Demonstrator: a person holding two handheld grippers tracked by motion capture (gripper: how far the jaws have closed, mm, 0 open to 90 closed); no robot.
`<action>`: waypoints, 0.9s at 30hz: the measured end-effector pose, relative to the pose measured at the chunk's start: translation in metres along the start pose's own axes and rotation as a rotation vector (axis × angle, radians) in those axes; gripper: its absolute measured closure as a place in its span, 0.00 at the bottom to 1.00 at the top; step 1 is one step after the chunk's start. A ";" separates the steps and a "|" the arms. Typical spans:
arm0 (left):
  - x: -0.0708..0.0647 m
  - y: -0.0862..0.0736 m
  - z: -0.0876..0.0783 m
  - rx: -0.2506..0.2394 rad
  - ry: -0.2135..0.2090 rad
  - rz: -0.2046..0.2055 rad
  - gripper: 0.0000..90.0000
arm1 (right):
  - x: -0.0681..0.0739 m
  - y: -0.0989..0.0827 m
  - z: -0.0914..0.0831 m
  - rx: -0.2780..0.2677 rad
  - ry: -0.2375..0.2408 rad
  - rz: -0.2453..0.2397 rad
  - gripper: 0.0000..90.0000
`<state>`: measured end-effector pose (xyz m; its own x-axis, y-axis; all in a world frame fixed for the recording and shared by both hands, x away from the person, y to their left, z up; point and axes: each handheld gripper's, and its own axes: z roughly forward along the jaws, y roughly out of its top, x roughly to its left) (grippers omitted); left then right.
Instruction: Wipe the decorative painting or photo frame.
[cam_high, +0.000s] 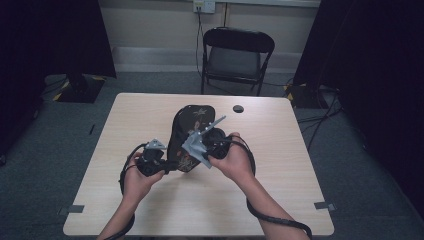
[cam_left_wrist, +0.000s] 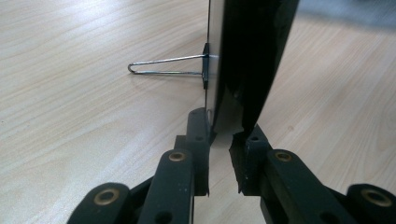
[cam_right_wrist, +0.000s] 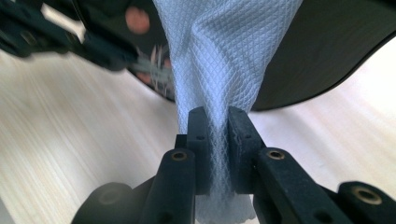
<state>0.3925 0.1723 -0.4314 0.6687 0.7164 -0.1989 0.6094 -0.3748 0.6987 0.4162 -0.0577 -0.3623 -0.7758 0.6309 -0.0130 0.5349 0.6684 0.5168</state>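
A person at a pale wooden tabletop (cam_high: 150, 200) holds a tool in each hand over a dark, oval panel (cam_high: 191, 131) with a floral pattern, which stands tilted on its lower edge near the tabletop's middle. In the left gripper view, the left tool (cam_left_wrist: 219, 133) has its jaws closed on the panel's lower corner, and a wire stand (cam_left_wrist: 166, 65) juts from the panel's pale back. The right tool (cam_right_wrist: 218, 119) has its jaws clamped on a bunched white mesh cloth (cam_right_wrist: 224, 51), pressed against the panel's dark face.

The likely risks: the left grip bites only a thin corner, so a firm wipe from the cloth could twist the panel out of the jaws or tip it flat. The cloth is held by a narrow fold and may slide free. The panel's dark face looks glossy, so a jaw touching it might scratch it.

The tabletop has a round cable hole (cam_high: 238, 108) near its far edge. Beyond it stands a black folding chair (cam_high: 237, 59) on grey carpet, with dark curtains at both sides and a wall socket (cam_high: 204, 6) behind.
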 end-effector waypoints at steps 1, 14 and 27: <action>0.000 0.000 0.000 0.001 -0.001 -0.003 0.87 | 0.000 -0.006 0.009 0.020 0.007 0.001 0.91; 0.000 0.001 0.000 0.008 -0.002 -0.004 0.87 | 0.005 -0.049 0.060 0.120 0.060 0.045 0.91; -0.001 -0.001 0.002 0.005 0.002 -0.004 0.87 | 0.002 -0.067 0.066 0.129 0.074 0.059 0.91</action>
<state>0.3921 0.1709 -0.4326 0.6654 0.7189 -0.2009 0.6143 -0.3745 0.6946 0.4007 -0.0752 -0.4536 -0.7615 0.6432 0.0800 0.6155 0.6788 0.4005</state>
